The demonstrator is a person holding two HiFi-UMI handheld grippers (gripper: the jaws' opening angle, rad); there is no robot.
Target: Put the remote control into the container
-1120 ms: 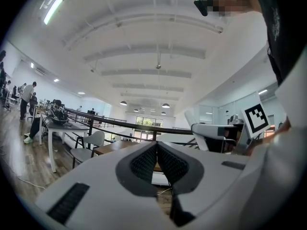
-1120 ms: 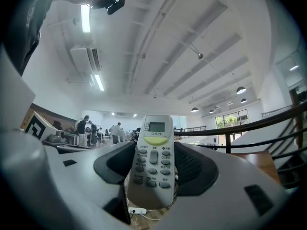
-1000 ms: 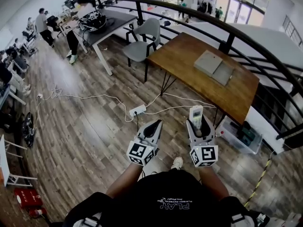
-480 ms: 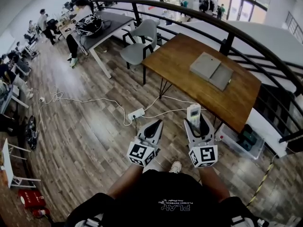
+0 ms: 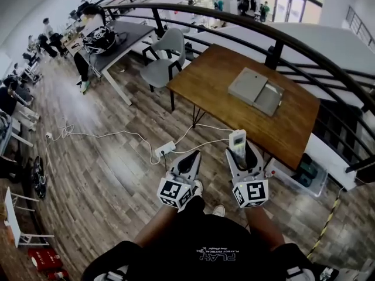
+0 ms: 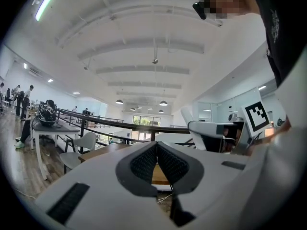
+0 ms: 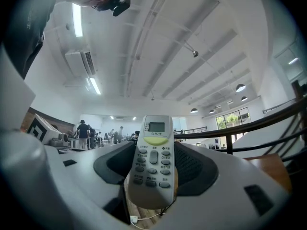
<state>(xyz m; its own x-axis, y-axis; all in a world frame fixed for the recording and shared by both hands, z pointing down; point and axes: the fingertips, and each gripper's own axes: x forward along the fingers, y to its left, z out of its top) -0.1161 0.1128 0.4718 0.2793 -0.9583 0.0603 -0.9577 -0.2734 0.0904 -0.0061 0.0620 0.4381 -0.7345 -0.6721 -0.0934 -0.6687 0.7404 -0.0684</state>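
Remote control (image 5: 237, 140) not yet in the grey container (image 5: 256, 90) on the wooden table (image 5: 218, 69)
Right gripper (image 5: 242, 149) pinches the remote upright; left gripper (image 5: 189, 160) pressed together on nothing; both side by side, near the table's edge

White remote control (image 7: 152, 159), upright, buttons showing, clamped in right tongs (image 5: 242, 151); grey flat container (image 5: 256, 91) on wooden tabletop (image 5: 217, 75).

Left gripper (image 6: 156, 146) closed, fingers touching; right gripper (image 5: 242, 154) clamps the remote control (image 7: 152, 159).
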